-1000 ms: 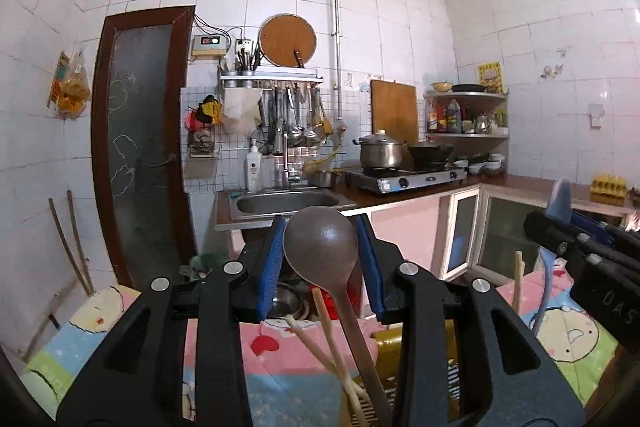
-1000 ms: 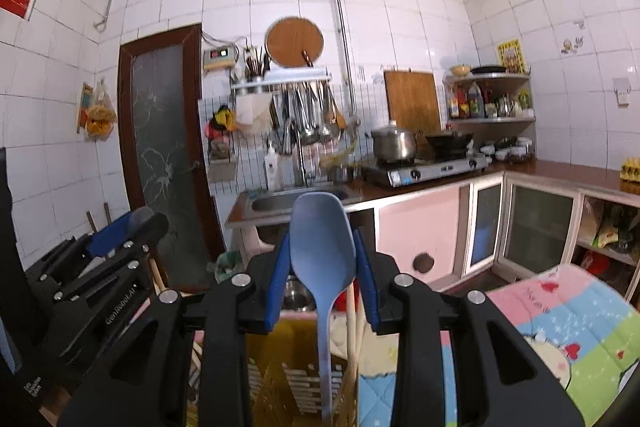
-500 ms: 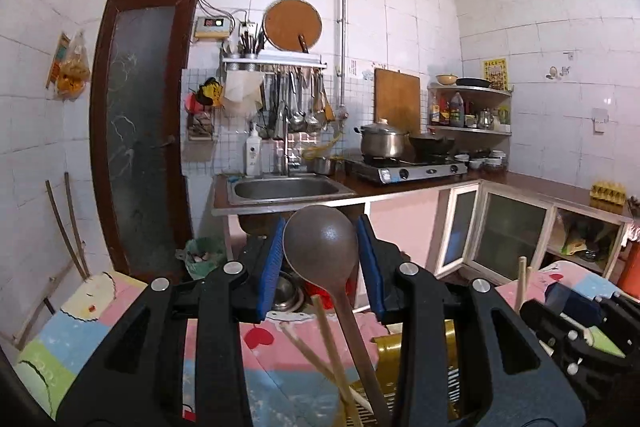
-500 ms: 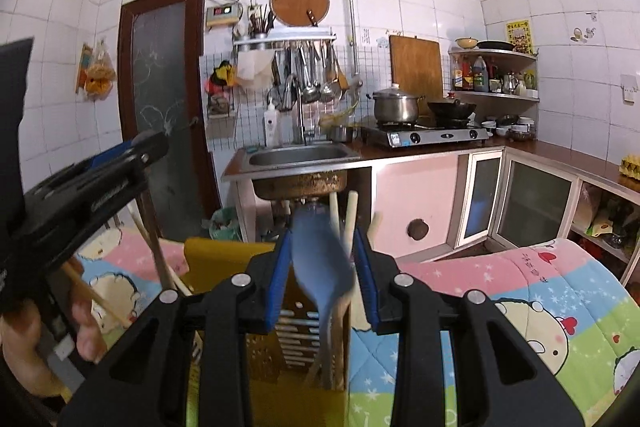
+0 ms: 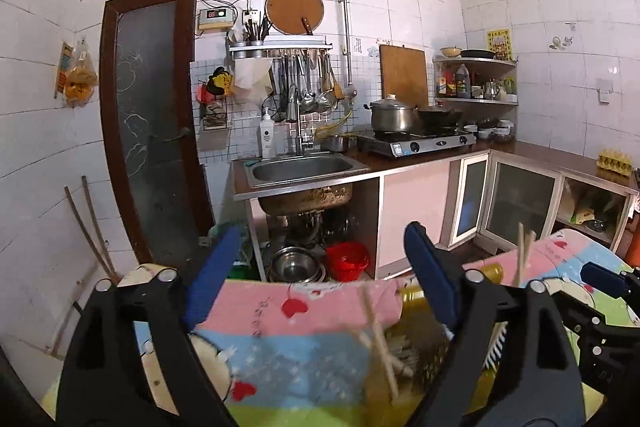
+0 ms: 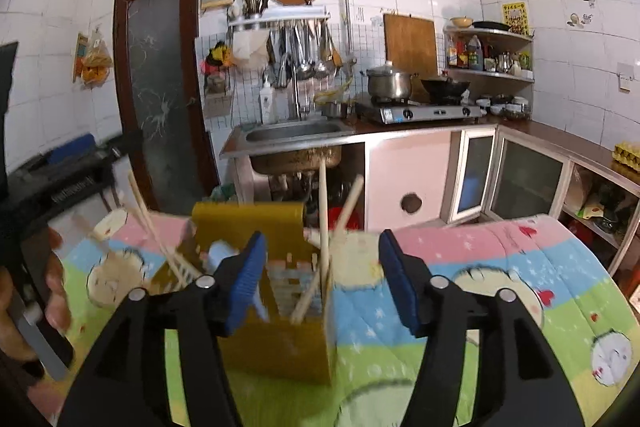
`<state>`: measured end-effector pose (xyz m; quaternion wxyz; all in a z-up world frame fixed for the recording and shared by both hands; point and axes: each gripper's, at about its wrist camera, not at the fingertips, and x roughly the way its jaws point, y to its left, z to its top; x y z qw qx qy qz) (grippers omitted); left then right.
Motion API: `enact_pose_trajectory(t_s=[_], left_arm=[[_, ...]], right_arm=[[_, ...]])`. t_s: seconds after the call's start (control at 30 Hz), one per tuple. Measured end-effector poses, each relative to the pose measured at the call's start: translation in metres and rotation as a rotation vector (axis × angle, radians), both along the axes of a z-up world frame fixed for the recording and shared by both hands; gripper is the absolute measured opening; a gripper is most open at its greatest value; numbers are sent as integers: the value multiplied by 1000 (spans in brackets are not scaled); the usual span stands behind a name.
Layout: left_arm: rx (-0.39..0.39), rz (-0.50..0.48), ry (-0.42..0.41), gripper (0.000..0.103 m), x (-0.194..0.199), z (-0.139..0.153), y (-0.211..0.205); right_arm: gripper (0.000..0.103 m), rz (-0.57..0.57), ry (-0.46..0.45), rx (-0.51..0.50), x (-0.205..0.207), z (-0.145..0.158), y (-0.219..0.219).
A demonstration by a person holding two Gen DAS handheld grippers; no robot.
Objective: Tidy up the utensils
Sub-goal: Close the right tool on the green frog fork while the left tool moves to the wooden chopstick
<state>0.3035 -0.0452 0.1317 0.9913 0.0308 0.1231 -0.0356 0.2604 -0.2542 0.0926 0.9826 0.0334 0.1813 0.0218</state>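
A yellow utensil holder (image 6: 276, 291) stands on the cartoon-print cloth (image 6: 500, 291), just in front of my right gripper (image 6: 322, 279), which is open and empty above its near side. Wooden chopsticks (image 6: 323, 211) lean out of it, and a light-blue spoon (image 6: 222, 253) lies in its left part. In the left wrist view the holder (image 5: 416, 343) sits low right, with chopsticks (image 5: 378, 335) sticking out. My left gripper (image 5: 316, 279) is open and empty above the cloth (image 5: 288, 347). The brown spoon is not visible.
The right gripper's body (image 5: 600, 303) shows at the left view's right edge; the left gripper and hand (image 6: 36, 247) at the right view's left edge. Behind the table are a sink (image 5: 300, 167), stove (image 5: 416, 143), cabinets (image 6: 520, 183) and door (image 5: 152, 123).
Both grippers have opened and let go of their spoons: the blue spoon has dropped into the holder, the brown spoon has gone out of sight. Both views have dropped lower toward the table.
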Motion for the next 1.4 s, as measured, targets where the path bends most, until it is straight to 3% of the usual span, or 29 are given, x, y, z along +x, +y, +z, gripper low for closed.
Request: enact_pose_trajectory(t_s=[0.23,0.53,0.83,1.2,1.4], left_arm=[[-50,-23,148,98,-51,-26,26],[-45,-13,405,98,-100,-121,38],[-16,43,489,98,-117,-167,41],[-8,65,569,98,-104,-183,44],[-25,77,625,98,-97,-193,49]], right_arm=[[60,27,118,-35,-51,-30,7],[60,63,248,-80,-83,-82,30],[60,71,341,-76,-86,-121,47],[59,90,416,-110,-74,-133,62],[37,110,458,-142,-64,-135,78]])
